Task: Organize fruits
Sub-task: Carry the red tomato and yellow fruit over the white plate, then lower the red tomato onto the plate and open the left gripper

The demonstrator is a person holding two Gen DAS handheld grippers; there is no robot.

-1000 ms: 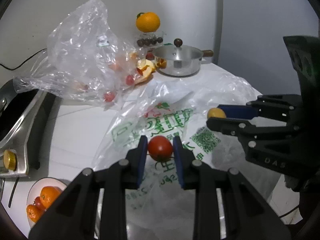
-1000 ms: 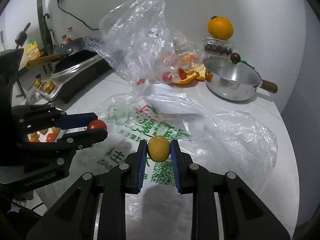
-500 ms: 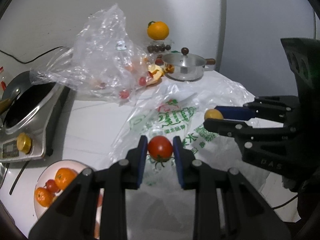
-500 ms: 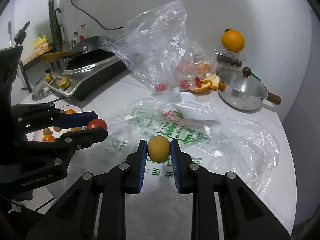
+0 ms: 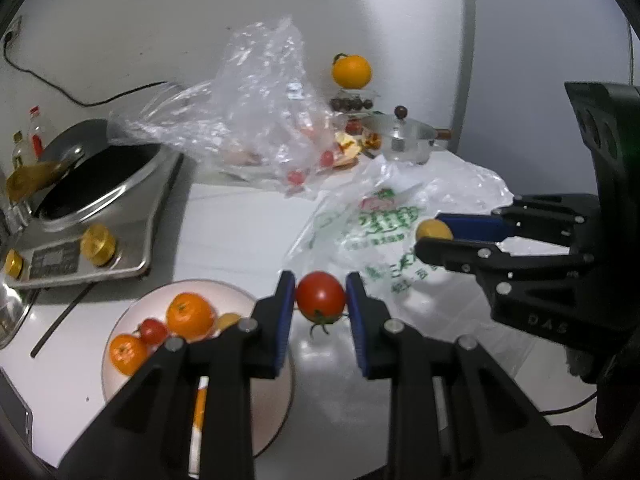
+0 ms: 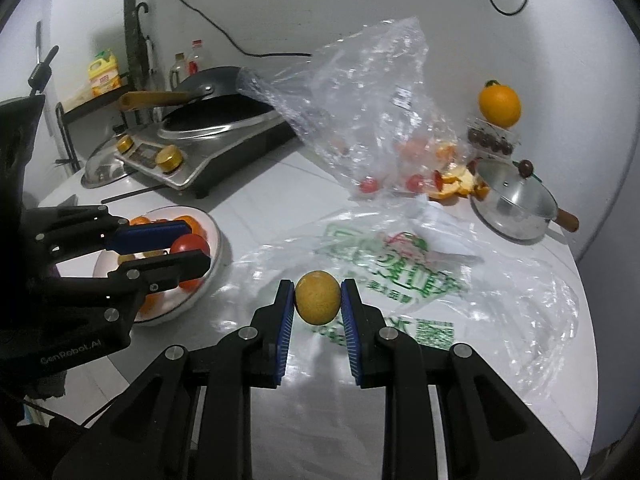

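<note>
Left hand-held gripper point(image 5: 321, 299) clamps a red tomato point(image 5: 321, 297) between its blue pads, held in the air just past the right rim of the plate point(image 5: 120, 320). Right hand-held gripper point(image 6: 317, 298) pinches a yellow fruit point(image 6: 317, 298) above the printed plastic bag point(image 6: 400, 264) spread on the worktop point(image 6: 260, 200). The plate near the worktop's front-left edge holds oranges point(image 5: 189, 315) and a small tomato point(image 5: 153, 330). Clear bag point(image 5: 260, 120), stove point(image 5: 92, 200) and pot point(image 5: 404, 140) sit toward the back edge.
</note>
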